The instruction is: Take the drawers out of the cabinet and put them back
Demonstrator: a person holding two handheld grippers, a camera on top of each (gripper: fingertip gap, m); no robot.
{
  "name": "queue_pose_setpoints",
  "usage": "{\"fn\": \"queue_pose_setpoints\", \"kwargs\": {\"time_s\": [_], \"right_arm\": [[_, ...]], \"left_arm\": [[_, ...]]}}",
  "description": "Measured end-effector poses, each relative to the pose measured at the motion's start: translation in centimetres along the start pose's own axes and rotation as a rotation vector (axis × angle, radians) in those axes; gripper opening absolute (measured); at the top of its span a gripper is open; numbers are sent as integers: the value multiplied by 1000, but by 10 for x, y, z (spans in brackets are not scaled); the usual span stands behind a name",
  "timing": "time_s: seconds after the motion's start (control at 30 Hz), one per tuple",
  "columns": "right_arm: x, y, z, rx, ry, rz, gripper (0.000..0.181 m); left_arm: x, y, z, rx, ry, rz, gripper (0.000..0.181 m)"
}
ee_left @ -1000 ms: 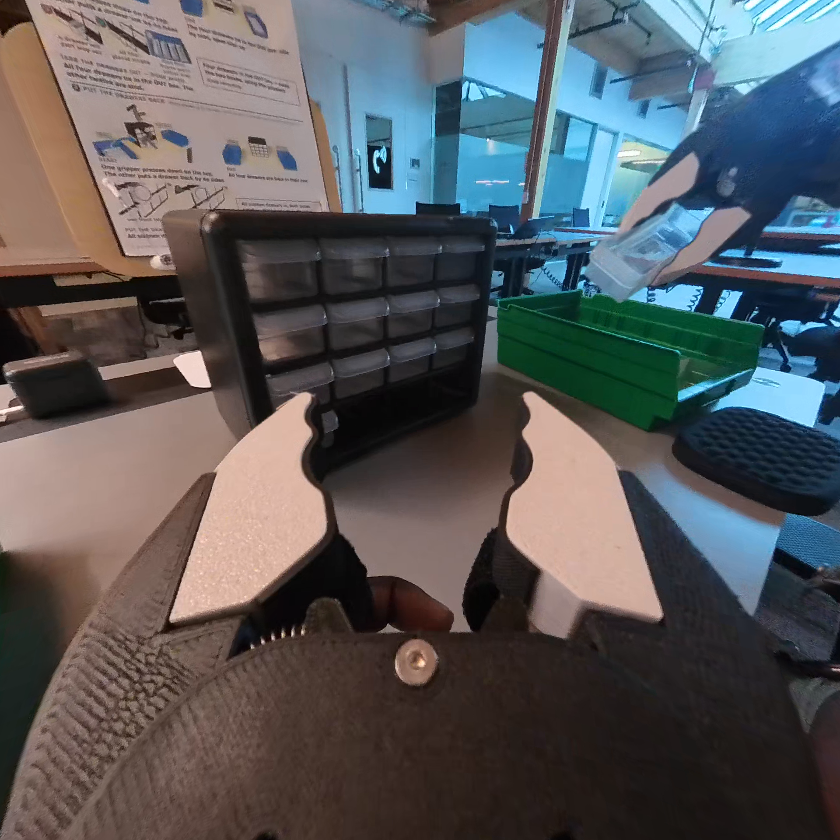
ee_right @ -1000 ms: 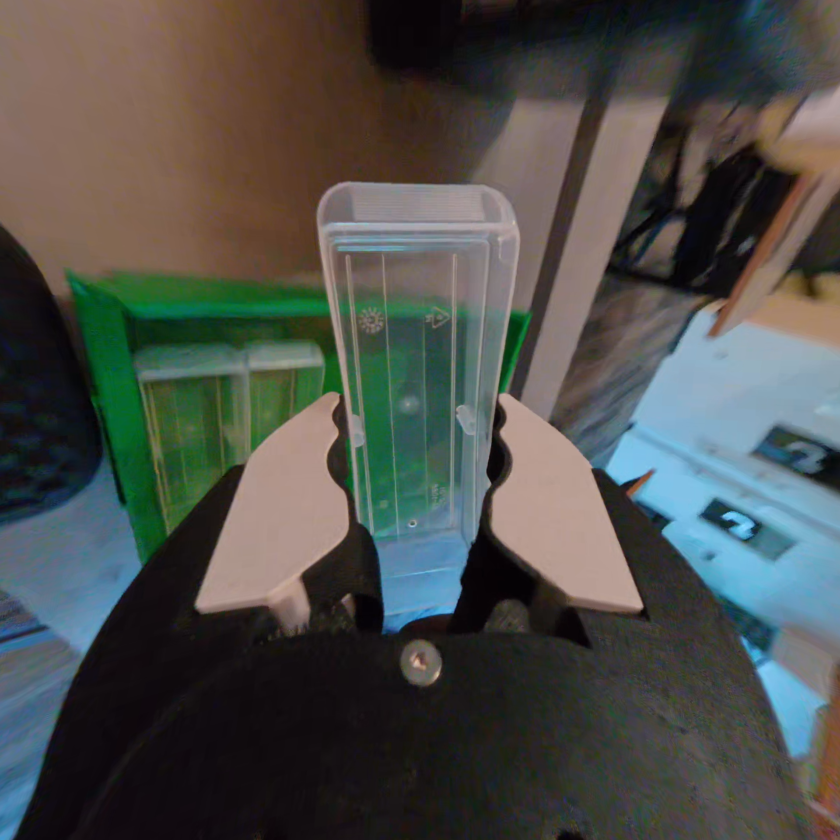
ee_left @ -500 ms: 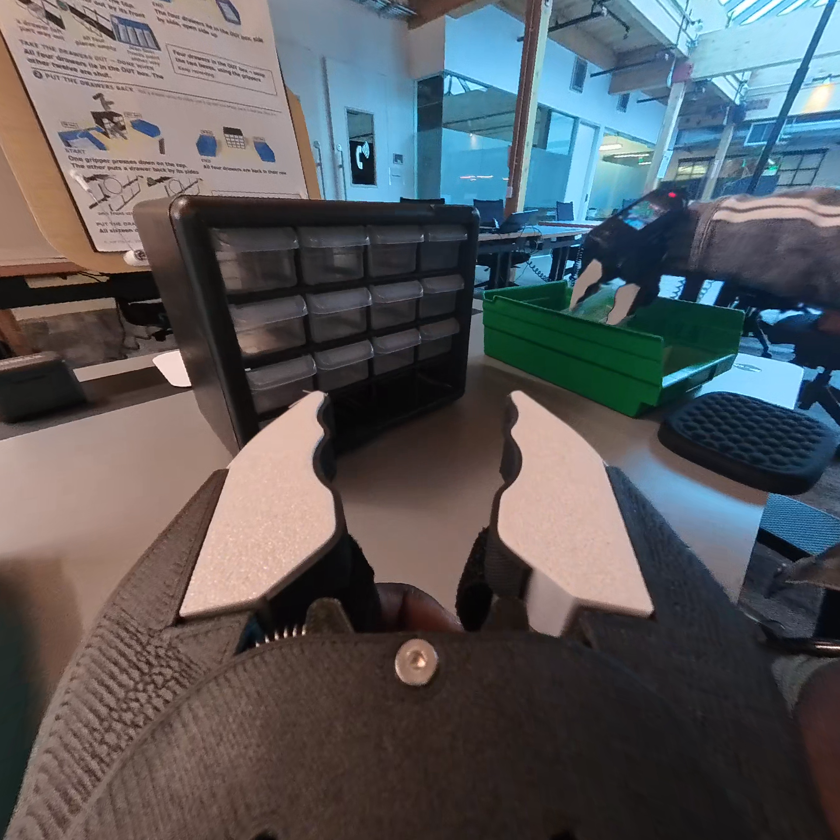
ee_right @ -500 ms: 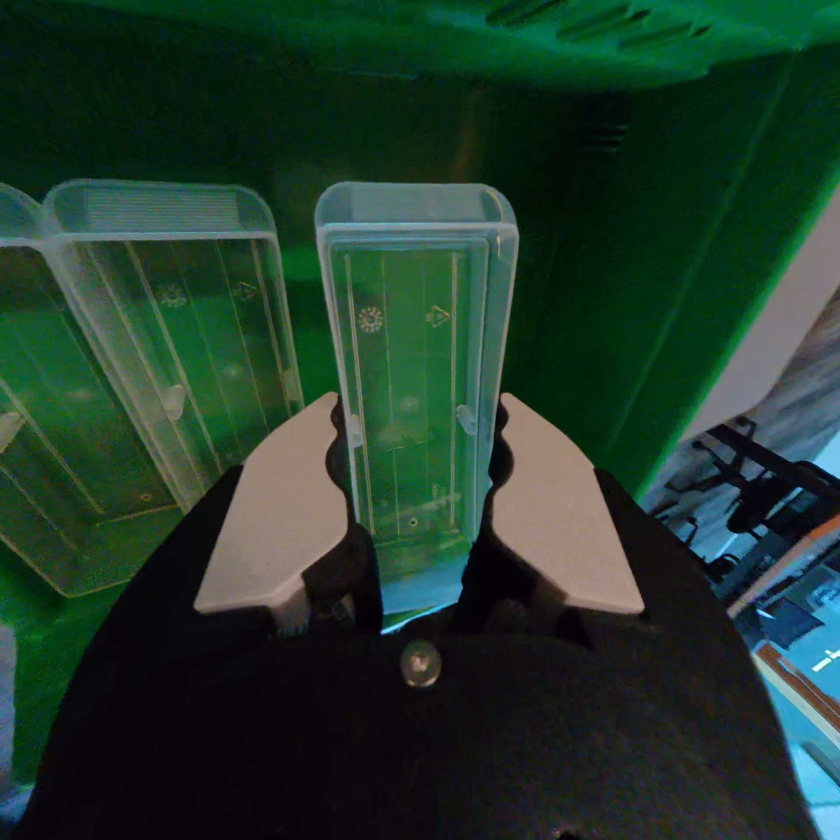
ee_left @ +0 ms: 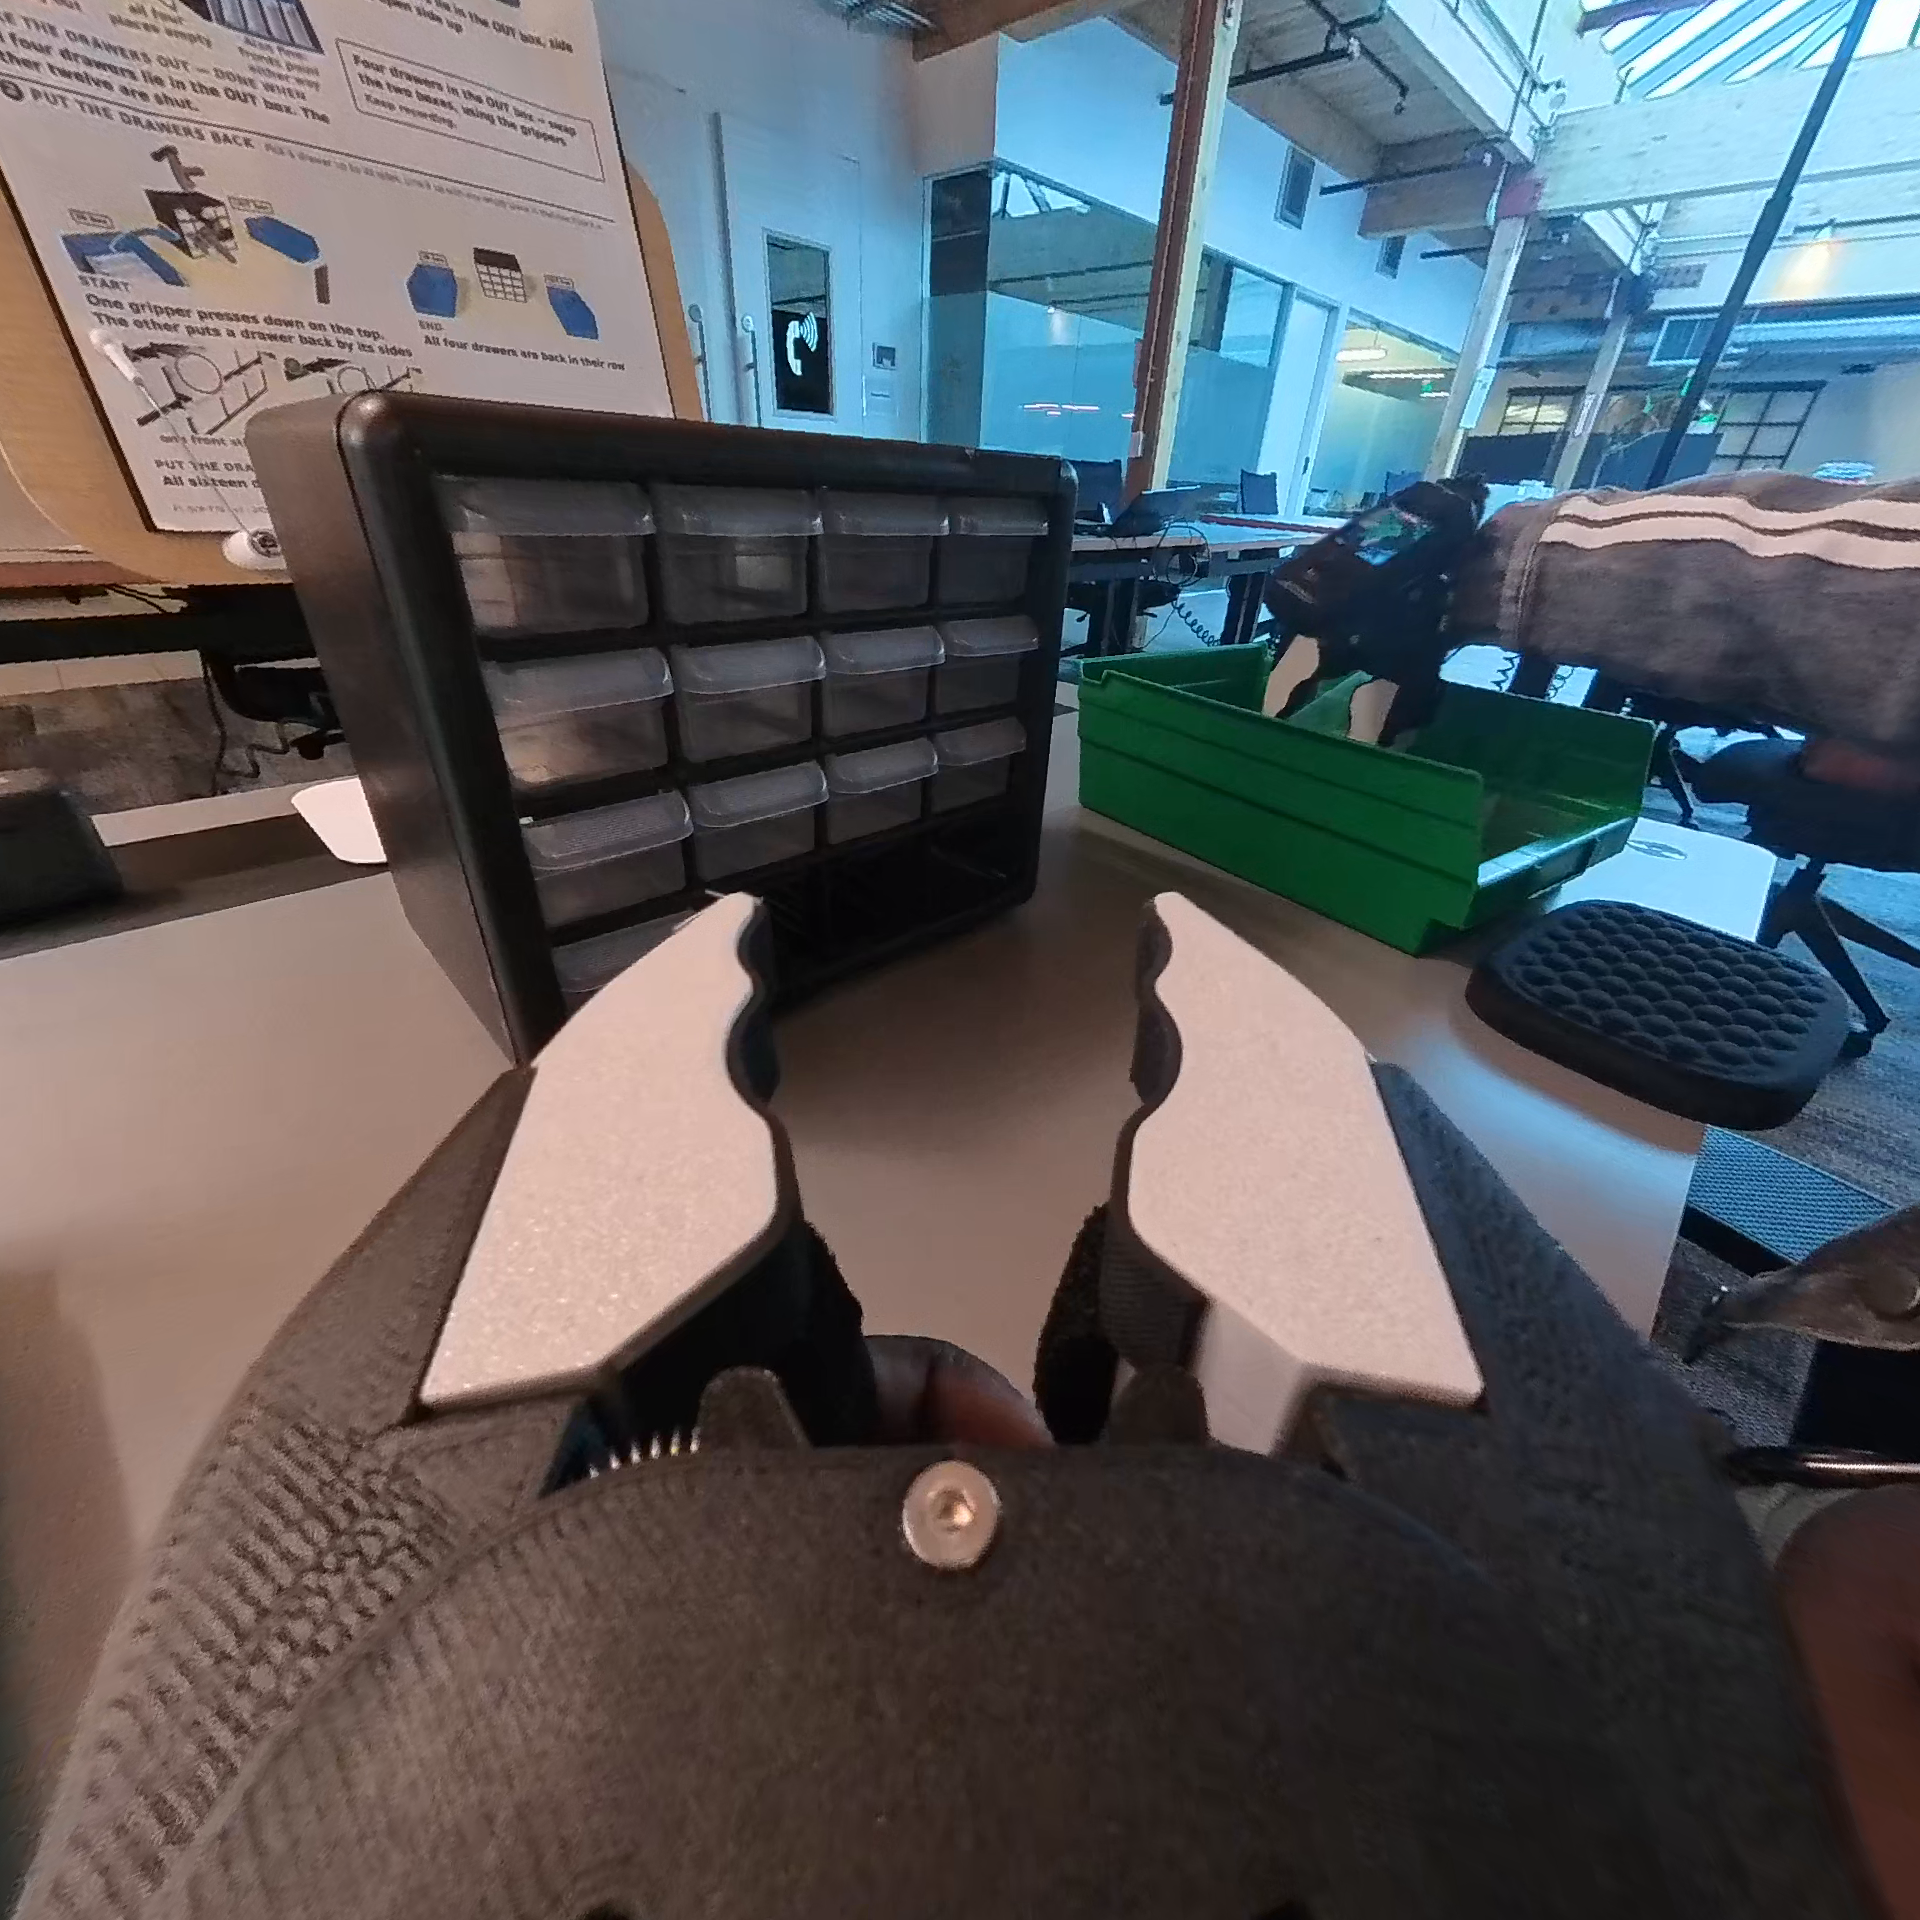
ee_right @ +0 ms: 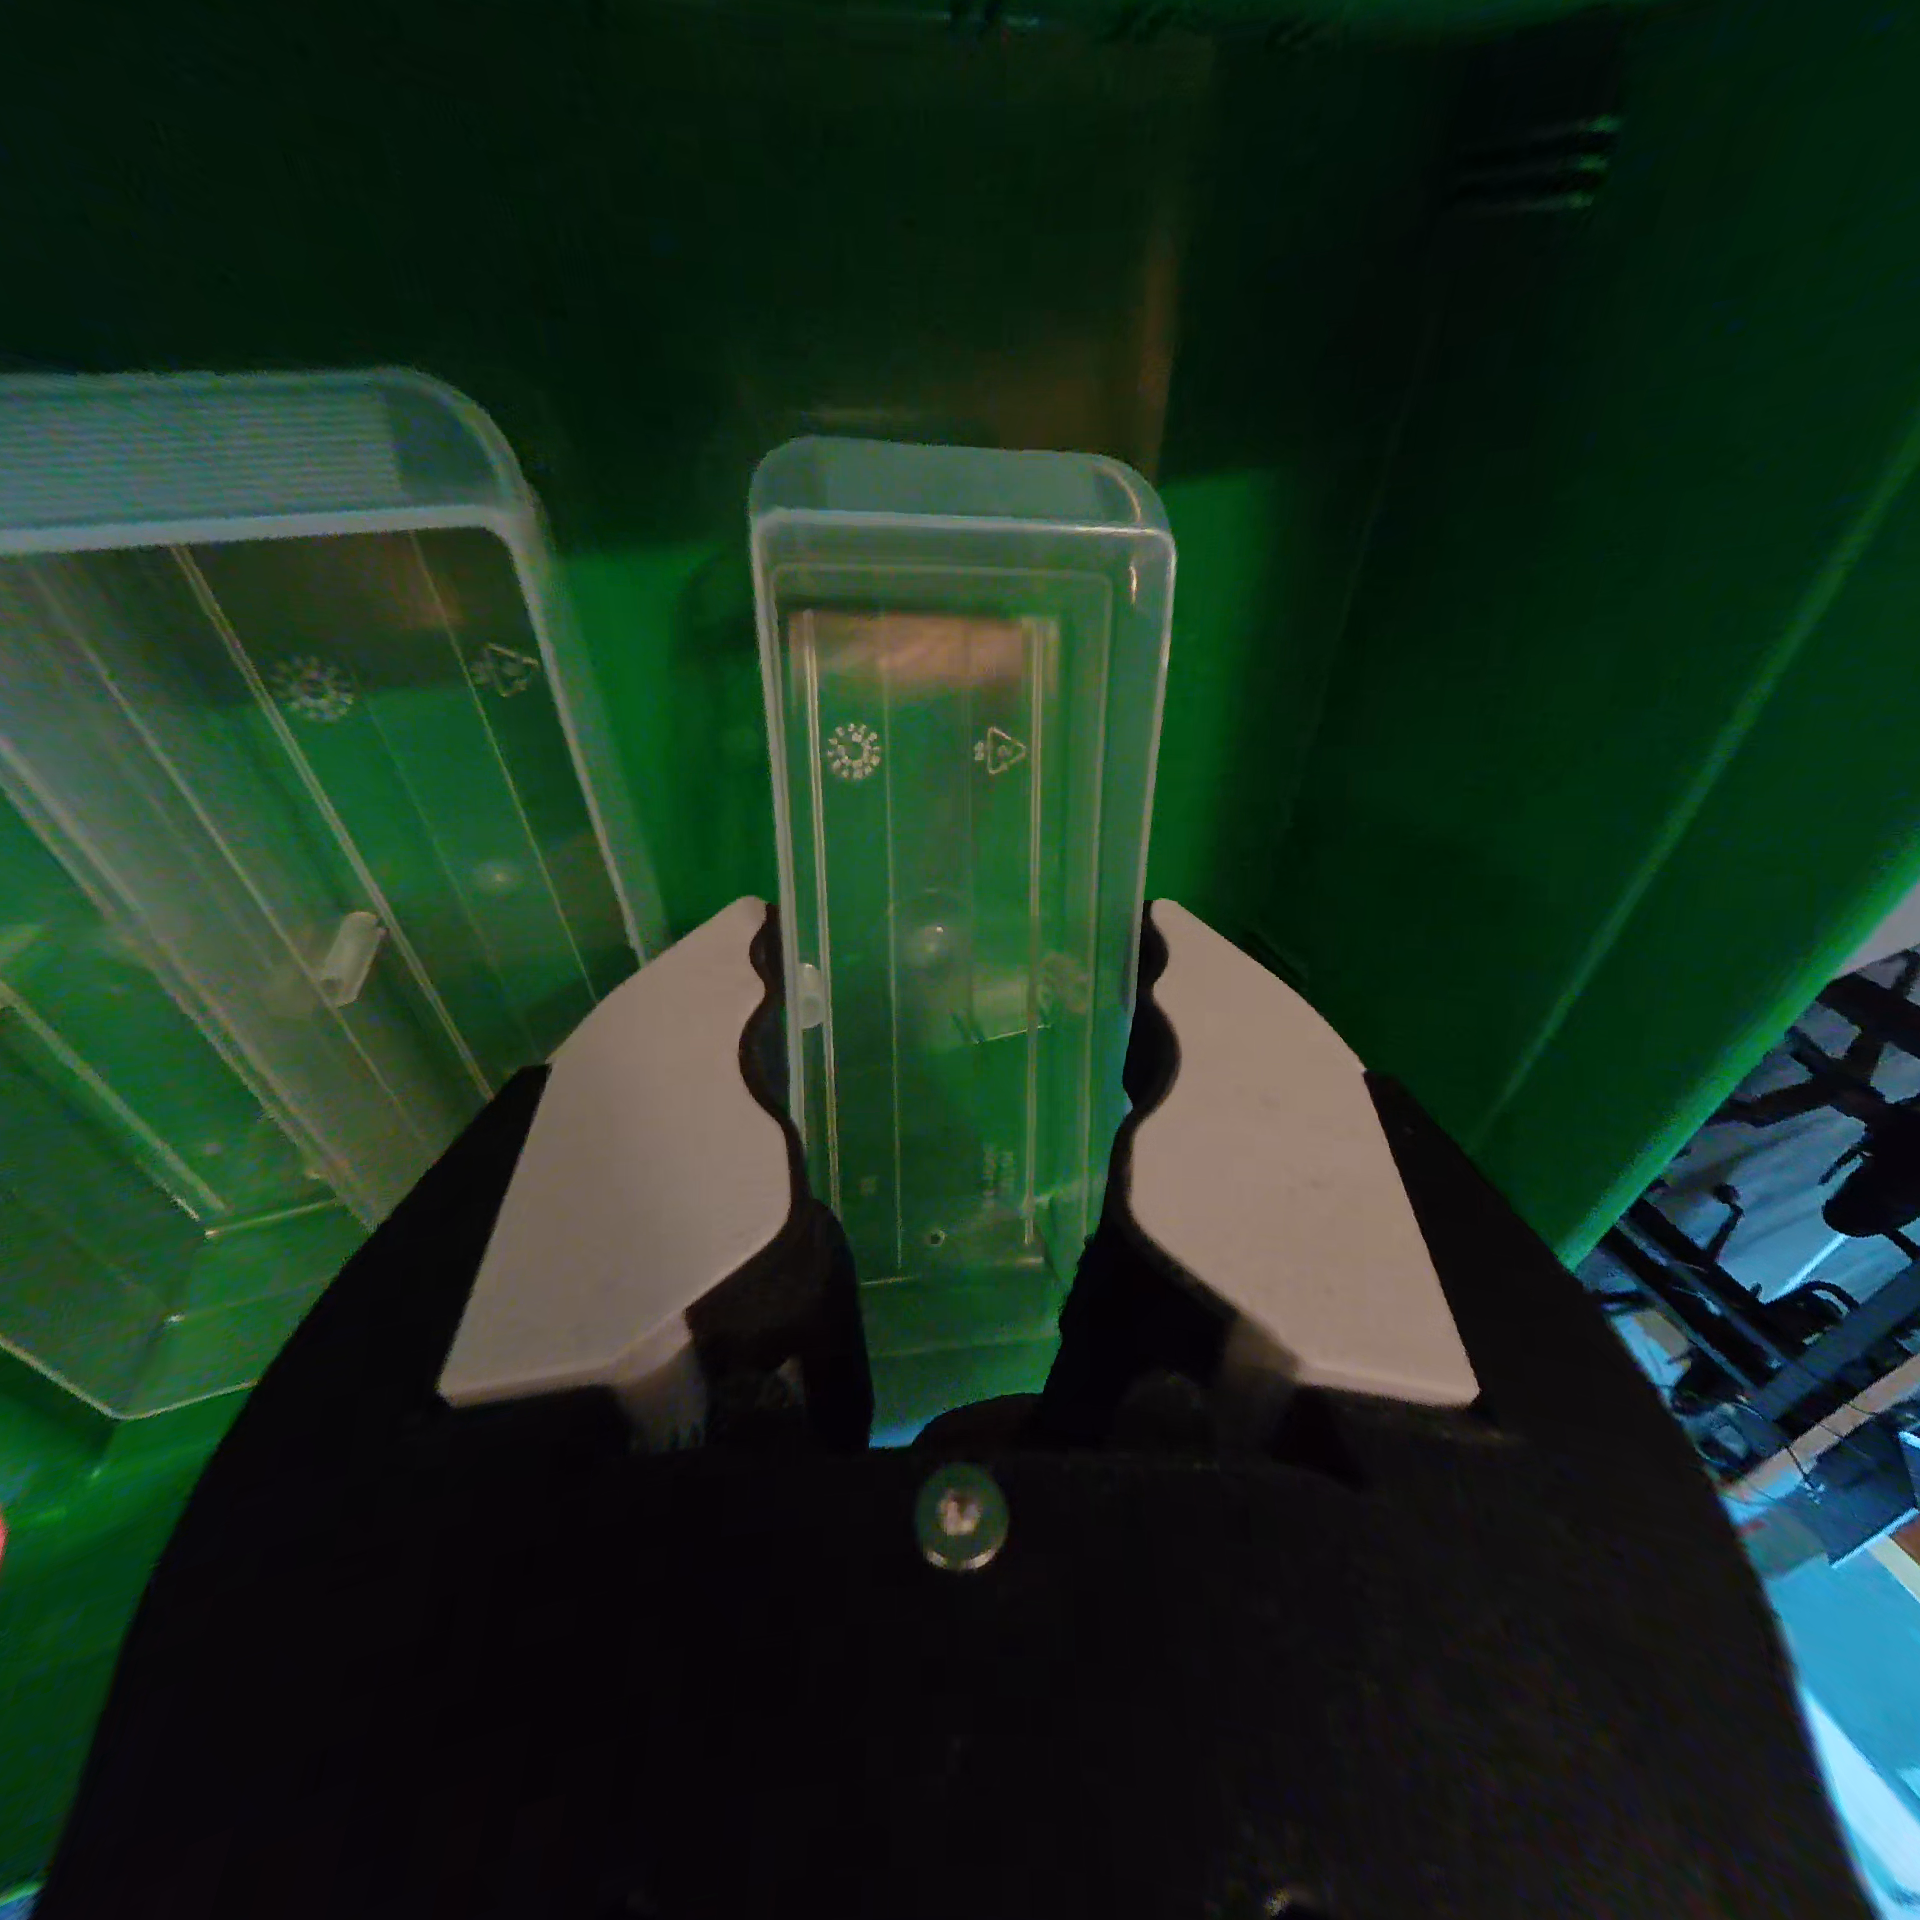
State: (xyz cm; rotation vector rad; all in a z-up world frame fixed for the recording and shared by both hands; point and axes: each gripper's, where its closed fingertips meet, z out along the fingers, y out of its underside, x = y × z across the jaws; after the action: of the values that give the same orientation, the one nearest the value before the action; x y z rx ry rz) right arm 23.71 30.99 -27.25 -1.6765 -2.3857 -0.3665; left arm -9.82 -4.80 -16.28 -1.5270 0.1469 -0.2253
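Observation:
The black cabinet (ee_left: 395, 675) stands on the table with clear drawers in its top three rows. Its bottom row has one drawer at the left (ee_left: 603, 951), and the other slots (ee_left: 914, 883) are dark and empty. My left gripper (ee_left: 948, 914) is open and empty, in front of the cabinet. My right gripper (ee_right: 956, 914) reaches into the green bin (ee_right: 1558, 623). A clear drawer (ee_right: 935, 790) lies between its fingers, tipped down onto the bin floor, and the jaws stand slightly off its sides. Two more clear drawers (ee_right: 312, 831) lie to its left. The right gripper also shows in the left wrist view (ee_left: 1340, 707).
The green bin (ee_left: 1278, 821) sits right of the cabinet. A black honeycomb pad (ee_left: 1652, 1008) lies at the table's right edge. An instruction poster (ee_left: 312, 208) stands behind the cabinet. A striped sleeve (ee_left: 1714, 603) reaches over the bin. Office chairs and desks are beyond.
My right gripper carried the drawer down into the green bin beside the others, then its jaws eased apart and the drawer tipped onto the floor. My left gripper's jaws narrowed a little.

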Motion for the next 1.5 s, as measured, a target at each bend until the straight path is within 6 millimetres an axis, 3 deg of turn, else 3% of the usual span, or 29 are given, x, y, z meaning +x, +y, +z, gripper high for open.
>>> {"fn": "queue_pose_setpoints", "kwargs": {"time_s": [0.47,0.73,1.5], "right_arm": [[5,-6,8,50,-1,2,64],[-2,-6,19,46,-55,40,64],[-3,2,9,-11,-143,189,71]], "left_arm": [[2,5,2,-20,13,2,64],[3,7,2,-28,19,5,64],[5,16,3,-68,41,5,63]]}}
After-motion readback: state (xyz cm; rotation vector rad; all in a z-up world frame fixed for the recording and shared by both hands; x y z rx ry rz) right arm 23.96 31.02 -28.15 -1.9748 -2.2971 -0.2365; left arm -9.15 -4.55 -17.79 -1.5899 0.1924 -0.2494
